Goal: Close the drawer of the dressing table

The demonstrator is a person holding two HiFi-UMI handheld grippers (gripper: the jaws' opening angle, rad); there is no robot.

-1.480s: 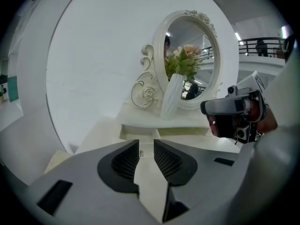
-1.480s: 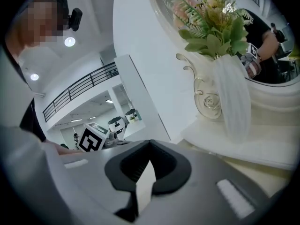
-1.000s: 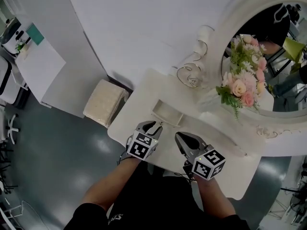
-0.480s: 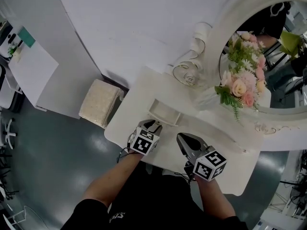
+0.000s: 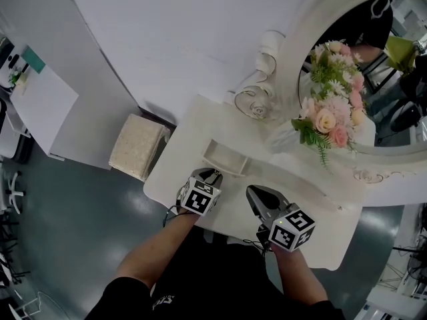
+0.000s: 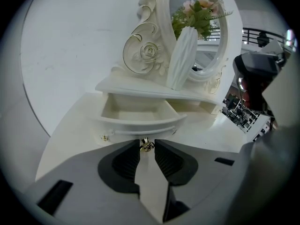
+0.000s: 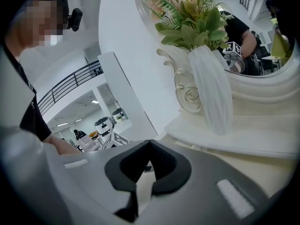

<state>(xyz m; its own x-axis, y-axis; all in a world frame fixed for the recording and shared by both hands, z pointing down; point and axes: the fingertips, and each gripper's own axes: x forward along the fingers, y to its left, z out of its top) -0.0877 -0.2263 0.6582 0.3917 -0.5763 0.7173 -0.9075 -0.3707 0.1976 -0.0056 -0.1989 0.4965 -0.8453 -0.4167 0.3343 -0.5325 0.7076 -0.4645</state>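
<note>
The drawer (image 5: 225, 159) stands pulled out from under the low shelf (image 6: 154, 92) at the back of the white table (image 5: 320, 239), its pale inside showing from above. Its curved front faces me, and a small gold knob (image 6: 146, 145) sticks out from the middle of that front.

My left hand-held gripper (image 5: 212, 174) points down at the drawer front. In the left gripper view its jaws are closing, with the knob right between their tips. I cannot tell that the pads press on it yet; a thin gap seems to show on the right side.

My right hand-held gripper (image 5: 253, 193) hangs over the table just beside the left one, toward the middle of the tabletop and apart from the drawer. Its jaws are together with nothing between them, and they touch nothing.

On the shelf, right of the drawer, stands a ribbed white vase (image 5: 283, 137) with pink flowers (image 5: 327, 112) and green leaves, close against the oval mirror (image 5: 393, 79). A carved scroll with a rose rises left of the mirror frame. Left of the table a woven stool (image 5: 137, 145) sits on the grey floor (image 5: 60, 232).
</note>
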